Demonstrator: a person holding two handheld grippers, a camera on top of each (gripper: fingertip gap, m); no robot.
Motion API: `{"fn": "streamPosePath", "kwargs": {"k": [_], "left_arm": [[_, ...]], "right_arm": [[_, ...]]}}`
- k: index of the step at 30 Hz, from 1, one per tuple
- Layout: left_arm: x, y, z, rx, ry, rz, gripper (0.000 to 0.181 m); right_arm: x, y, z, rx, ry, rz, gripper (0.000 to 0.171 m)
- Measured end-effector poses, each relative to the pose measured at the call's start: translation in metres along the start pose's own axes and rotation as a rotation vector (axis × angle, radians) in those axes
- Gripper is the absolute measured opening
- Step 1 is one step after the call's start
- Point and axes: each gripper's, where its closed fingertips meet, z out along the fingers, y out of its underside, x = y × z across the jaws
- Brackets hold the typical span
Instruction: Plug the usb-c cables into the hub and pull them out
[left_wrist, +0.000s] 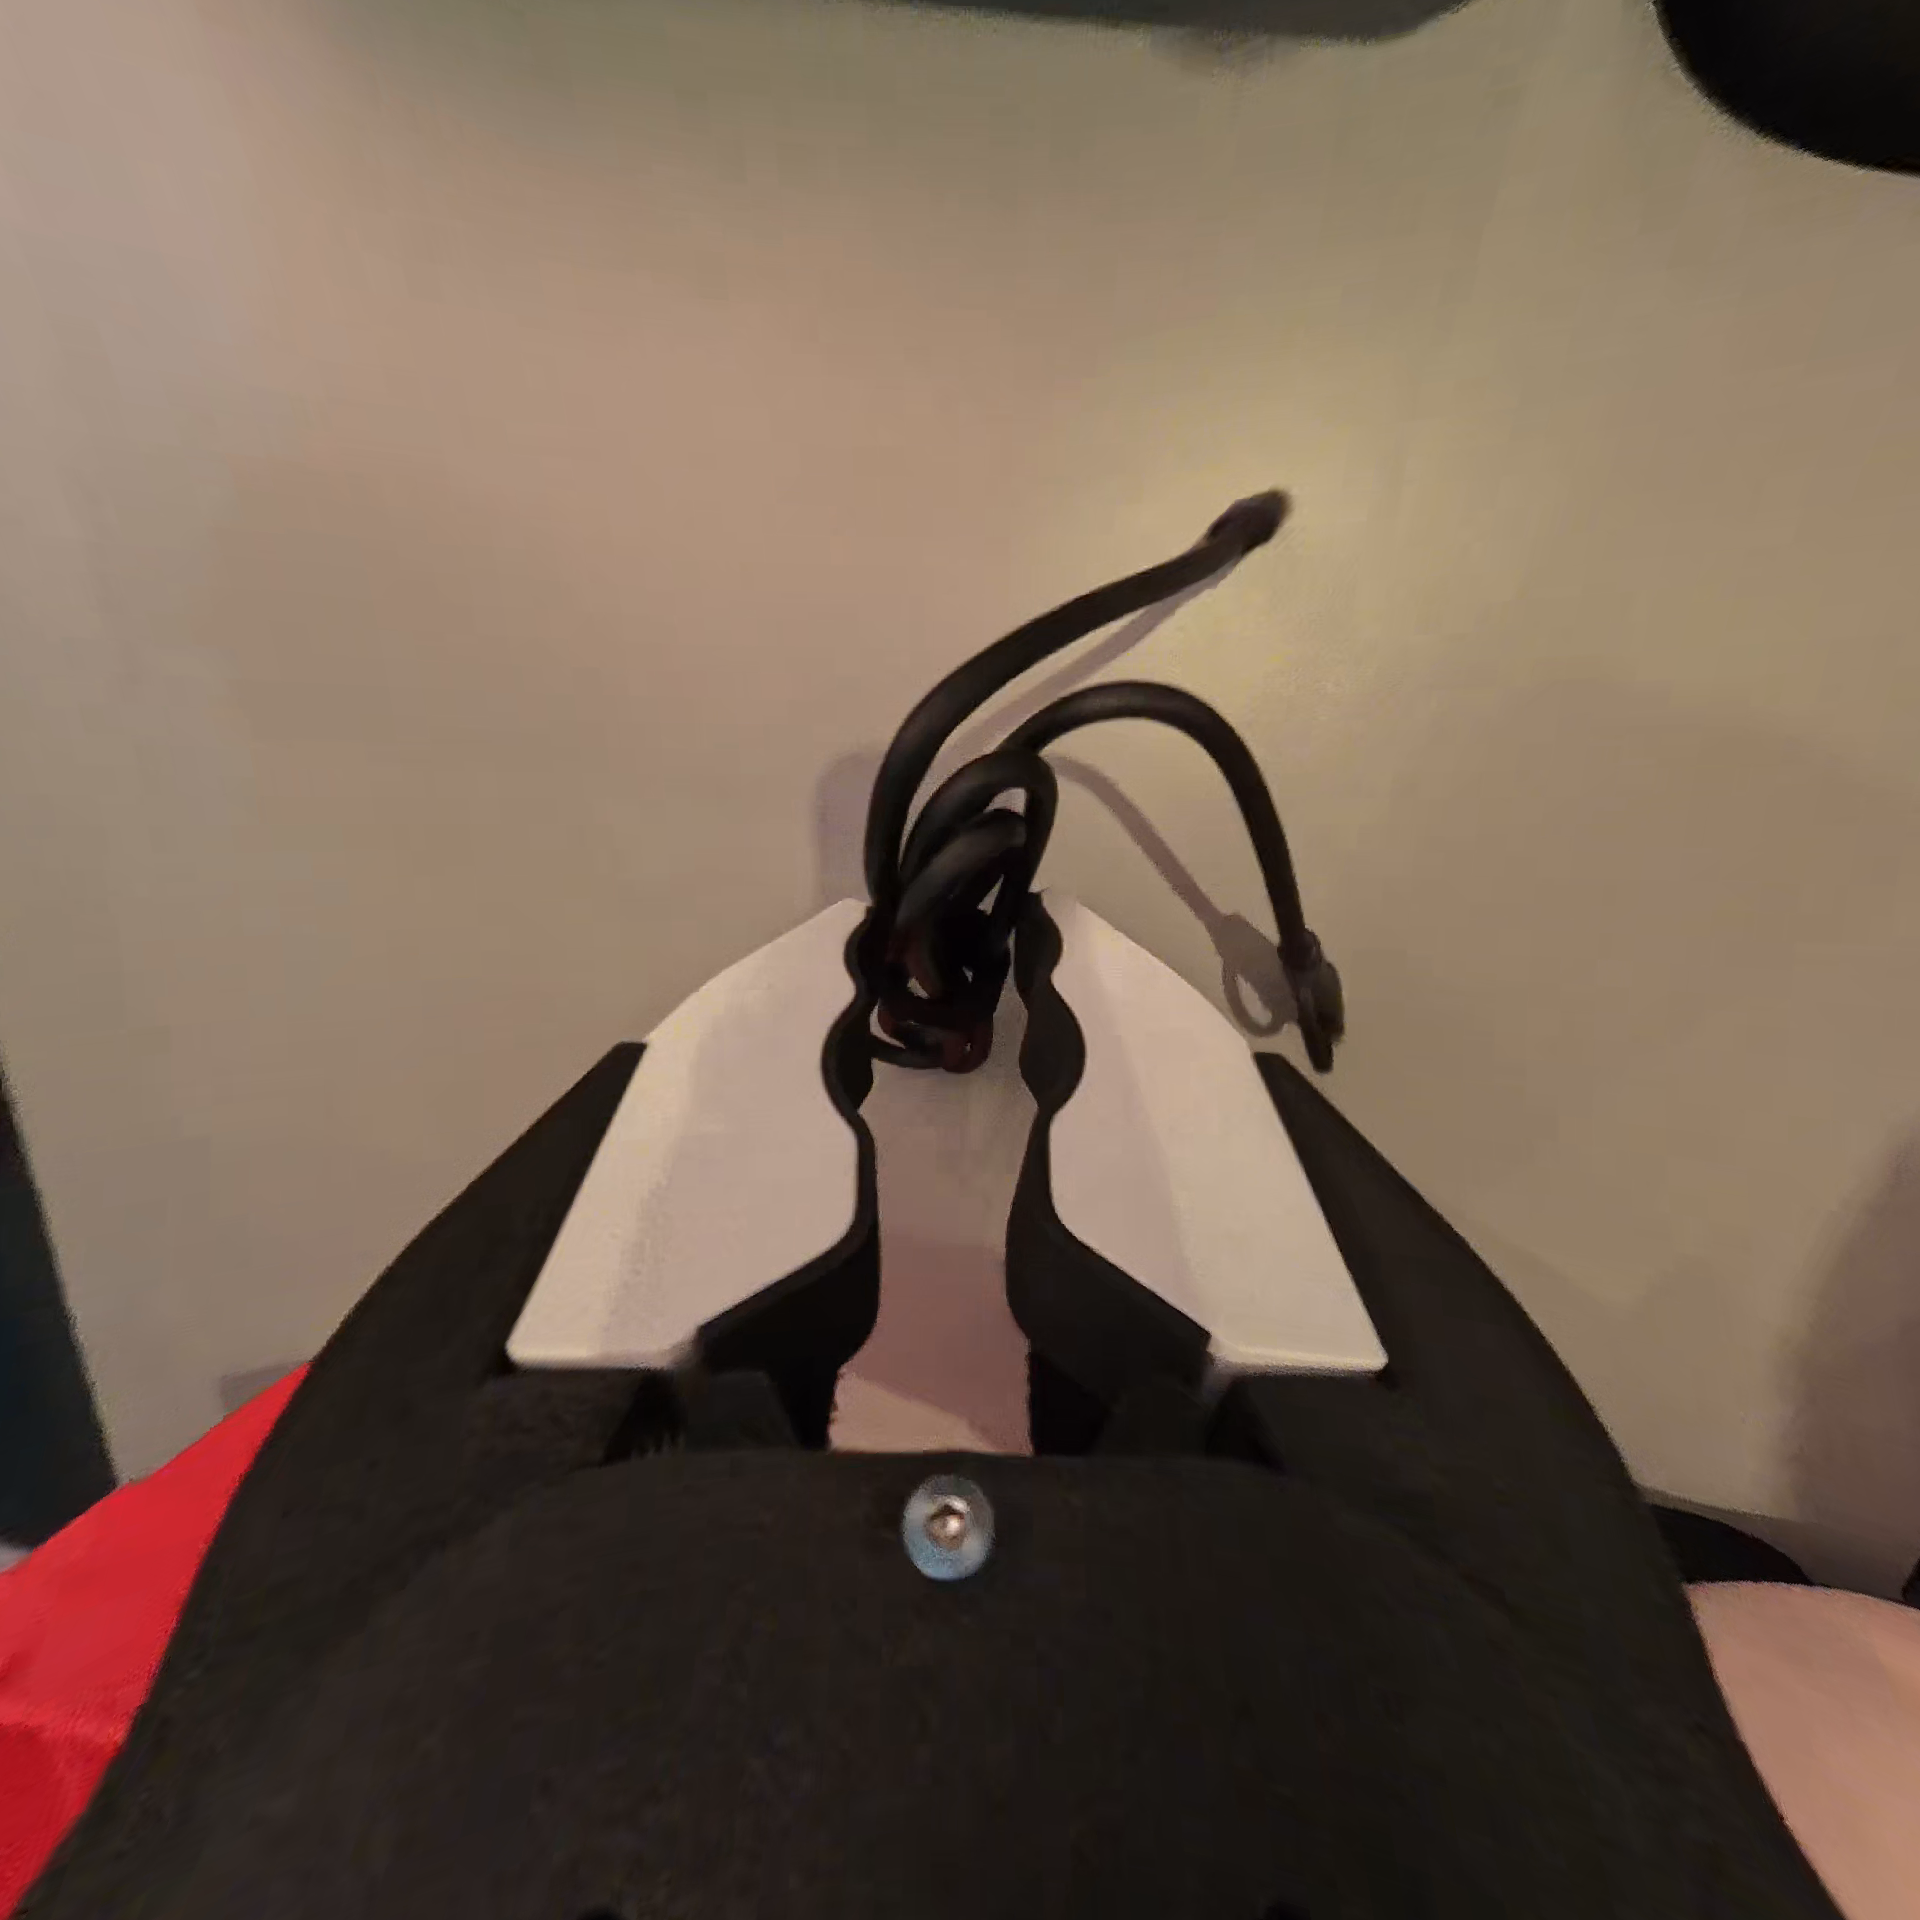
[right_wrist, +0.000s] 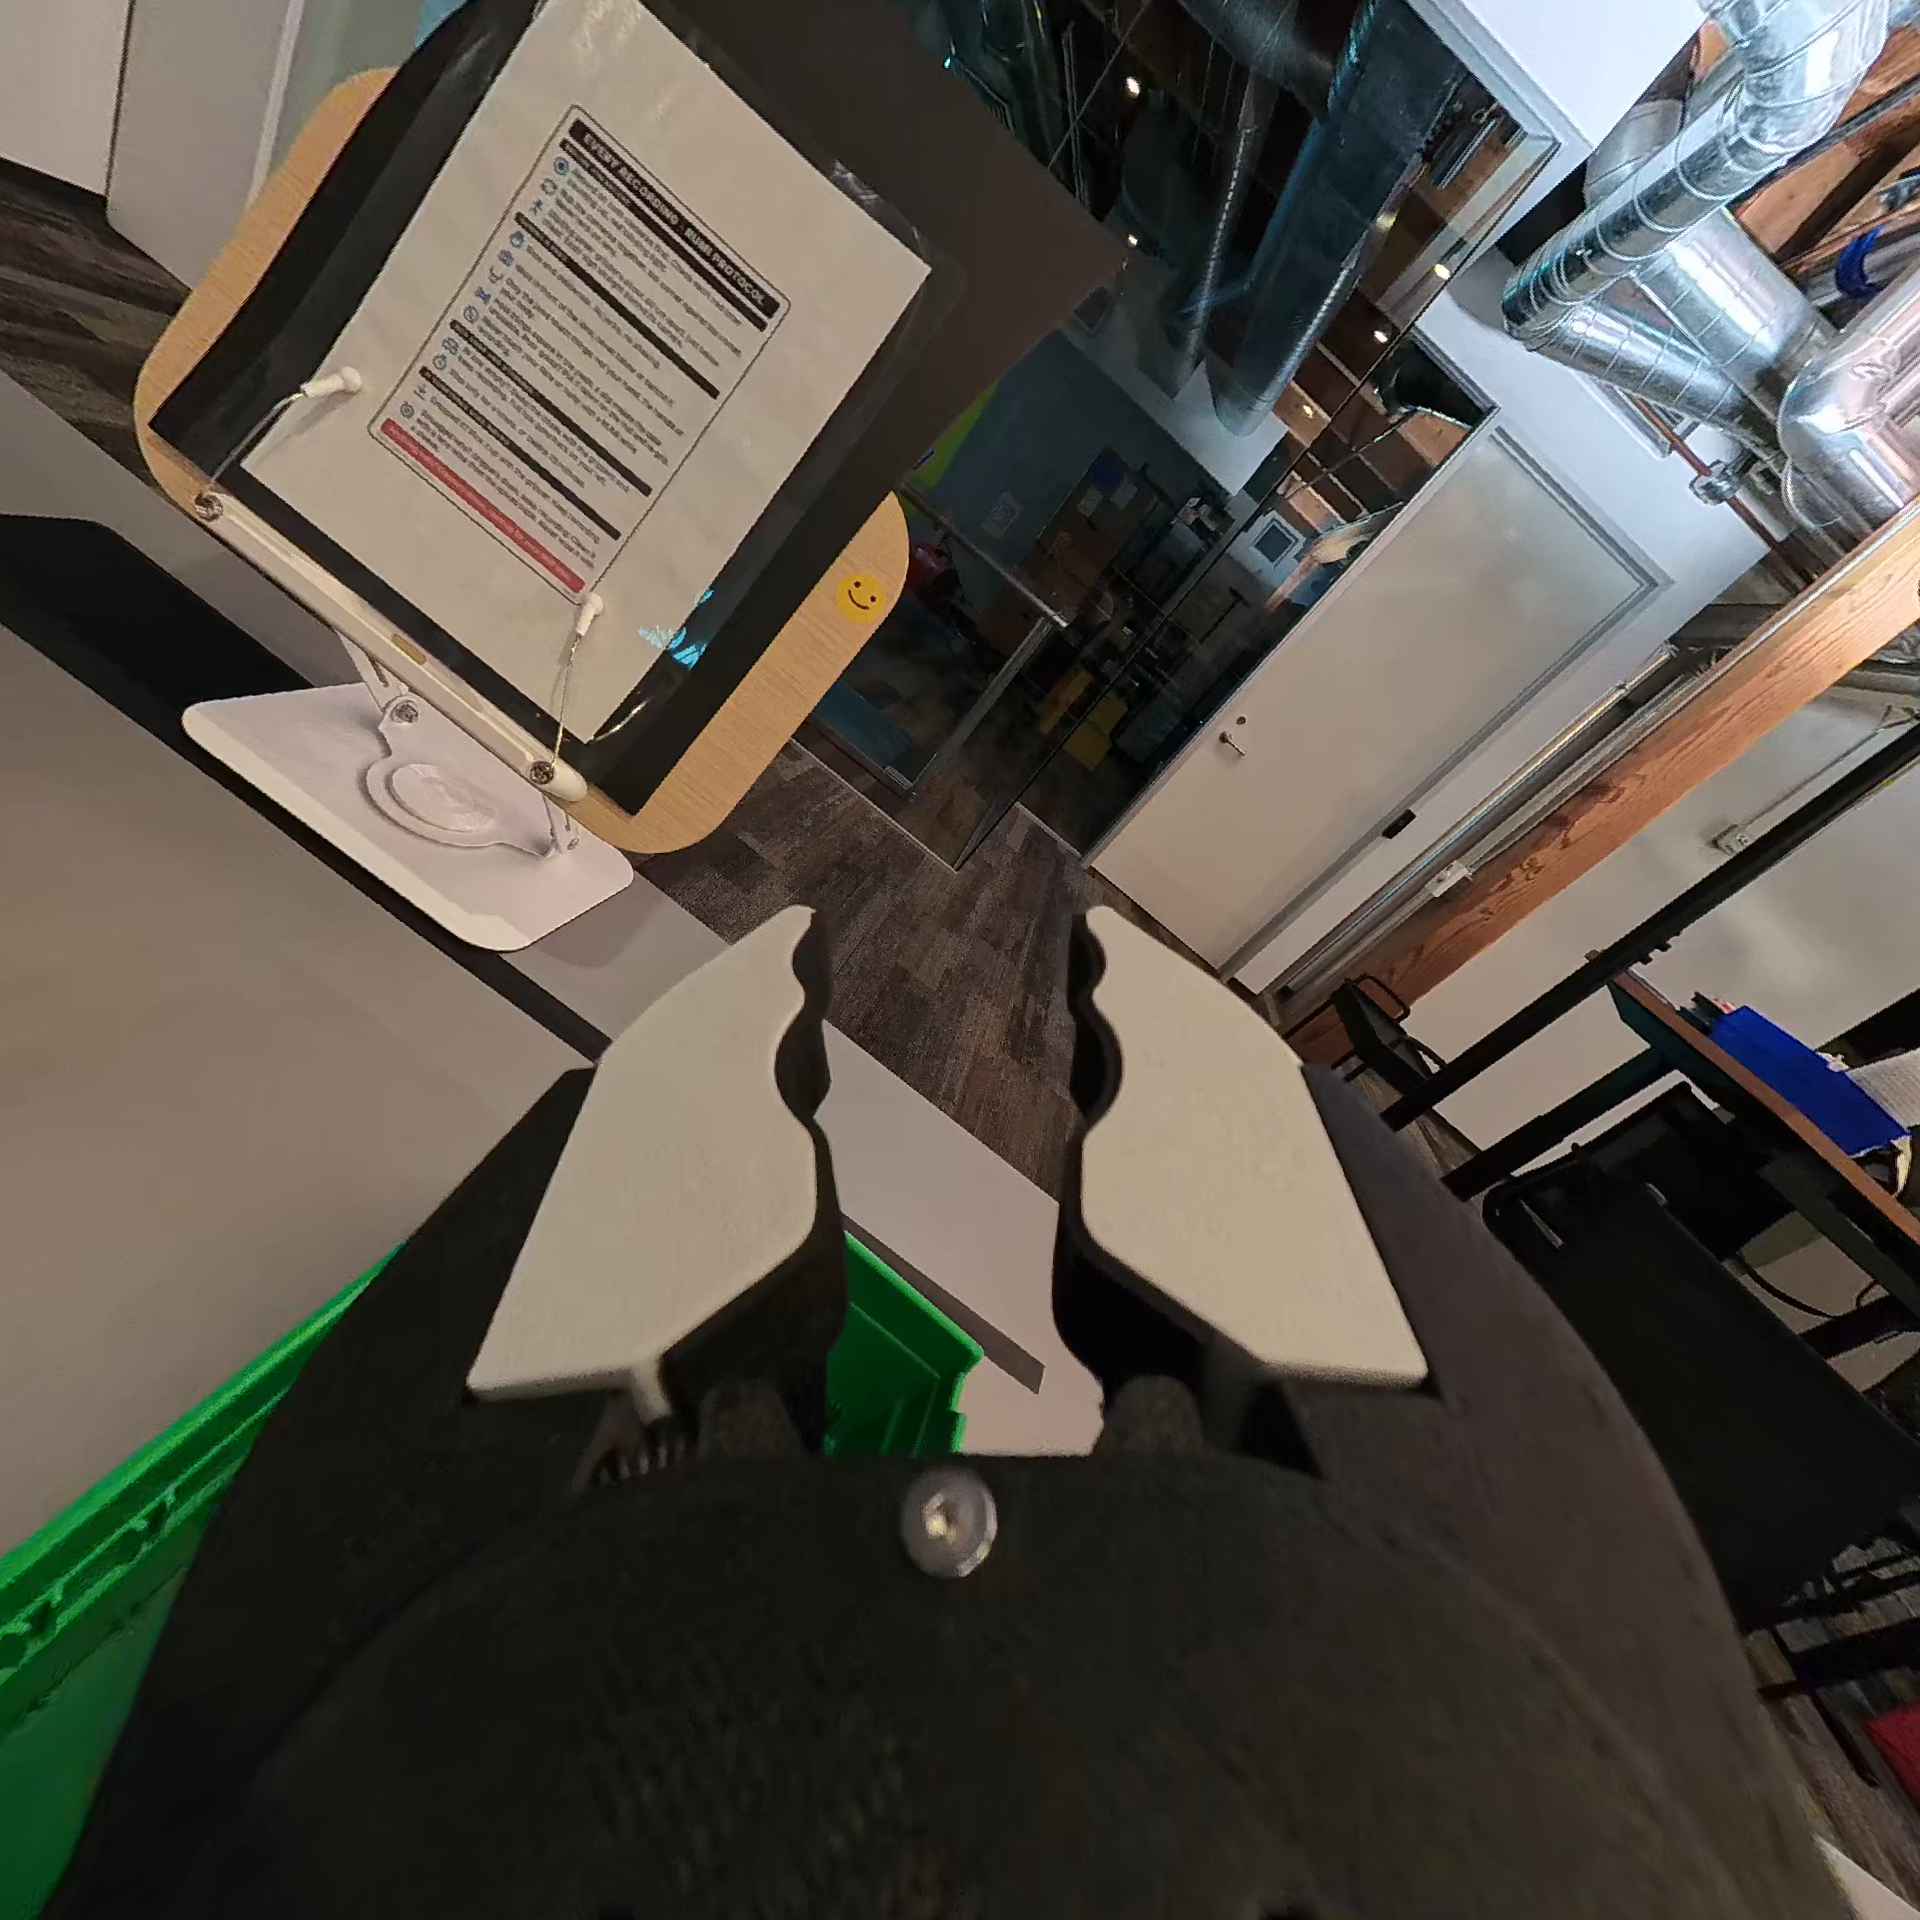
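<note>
In the left wrist view my left gripper is shut on a coiled bundle of black usb-c cable, held above the white table. One cable end with its plug sticks up to the right; the other plug hangs down on the right. In the right wrist view my right gripper is open and empty, tilted and raised, pointing past the table edge toward the room. No hub shows in either view.
A framed printed sheet on a white stand sits on the table. A green bin lies below my right gripper. A red object is at the lower left. A dark object is at the top right. My hands' fingertips stand some 35 centimetres from each other.
</note>
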Motion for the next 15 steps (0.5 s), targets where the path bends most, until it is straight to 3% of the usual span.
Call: {"fn": "streamPosePath", "kwargs": {"k": [8, 15], "left_arm": [[-0.002, -0.012, 0.018, 0.097, 0.089, -0.05, 0.032], [-0.008, -0.018, -0.009, 0.201, 0.047, -0.051, 0.041]], "right_arm": [[0.0, 0.003, 0.001, -0.014, 0.003, -0.008, 0.045], [0.0, 0.002, 0.001, -0.01, -0.001, -0.011, 0.046]]}}
